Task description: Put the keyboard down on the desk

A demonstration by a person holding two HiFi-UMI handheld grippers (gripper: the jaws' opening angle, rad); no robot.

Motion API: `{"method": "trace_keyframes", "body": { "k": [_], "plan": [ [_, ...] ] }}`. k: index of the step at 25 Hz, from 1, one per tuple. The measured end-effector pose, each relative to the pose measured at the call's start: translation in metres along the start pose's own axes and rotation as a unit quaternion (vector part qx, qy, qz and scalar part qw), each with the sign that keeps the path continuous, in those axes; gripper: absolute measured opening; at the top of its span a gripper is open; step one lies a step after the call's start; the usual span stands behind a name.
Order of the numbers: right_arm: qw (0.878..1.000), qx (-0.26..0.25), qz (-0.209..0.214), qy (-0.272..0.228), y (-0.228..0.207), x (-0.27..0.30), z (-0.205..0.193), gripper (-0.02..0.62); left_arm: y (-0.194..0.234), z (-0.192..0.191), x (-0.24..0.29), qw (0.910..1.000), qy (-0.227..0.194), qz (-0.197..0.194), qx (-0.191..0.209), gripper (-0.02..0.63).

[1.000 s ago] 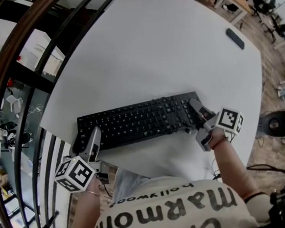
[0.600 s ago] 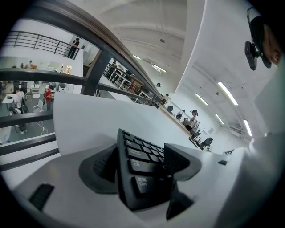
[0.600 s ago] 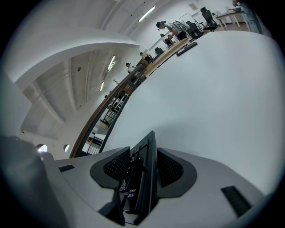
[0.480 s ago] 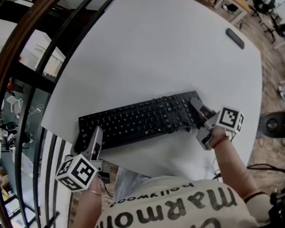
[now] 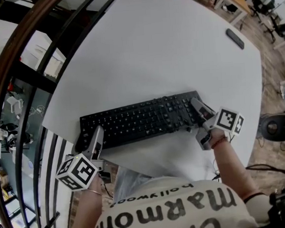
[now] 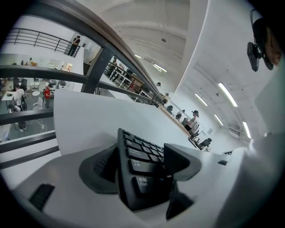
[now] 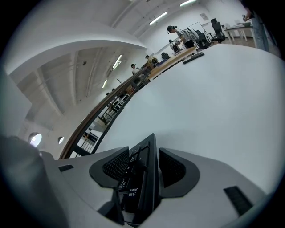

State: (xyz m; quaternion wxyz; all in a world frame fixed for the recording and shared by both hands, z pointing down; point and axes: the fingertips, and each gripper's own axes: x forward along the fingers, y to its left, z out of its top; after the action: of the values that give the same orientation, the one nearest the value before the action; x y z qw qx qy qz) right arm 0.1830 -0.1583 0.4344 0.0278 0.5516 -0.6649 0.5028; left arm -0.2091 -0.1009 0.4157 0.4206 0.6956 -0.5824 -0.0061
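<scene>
The keyboard (image 5: pixel 138 121) lies flat on the white desk (image 5: pixel 167 50), close to its near edge, with the long side across. The left gripper (image 5: pixel 96 134) is at the left end of the keyboard, and its jaws are clamped on this end. The right gripper (image 5: pixel 196 104) is at the right end. Its jaws have just been opening: the keyboard's end is between them, but one pad stands clear of it.
</scene>
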Motion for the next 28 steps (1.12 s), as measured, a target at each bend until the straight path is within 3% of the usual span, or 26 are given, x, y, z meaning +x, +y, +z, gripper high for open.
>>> {"method": "trace_keyframes", "body": {
  "k": [4,8,21,28],
  "plan": [
    [1.000,-0.017,-0.009,-0.006,0.0024,-0.0010,0.0014,0.221,0.0001,0.0020,-0.0015,1.0000,0.000,-0.001,0.000,0.307],
    [0.998,-0.059,-0.026,-0.008,0.0018,0.0040,0.0001,0.225,0.0052,0.0021,0.0009,1.0000,0.005,0.002,0.003,0.261],
    [0.997,-0.070,-0.016,-0.014,0.0025,0.0065,0.0002,0.225,0.0047,0.0022,0.0004,1.0000,0.001,0.002,0.009,0.261],
    [0.994,-0.102,-0.031,-0.019,0.0037,0.0056,0.0017,0.230,0.0043,0.0027,0.0004,1.0000,0.000,0.002,0.009,0.261]
  ]
}}
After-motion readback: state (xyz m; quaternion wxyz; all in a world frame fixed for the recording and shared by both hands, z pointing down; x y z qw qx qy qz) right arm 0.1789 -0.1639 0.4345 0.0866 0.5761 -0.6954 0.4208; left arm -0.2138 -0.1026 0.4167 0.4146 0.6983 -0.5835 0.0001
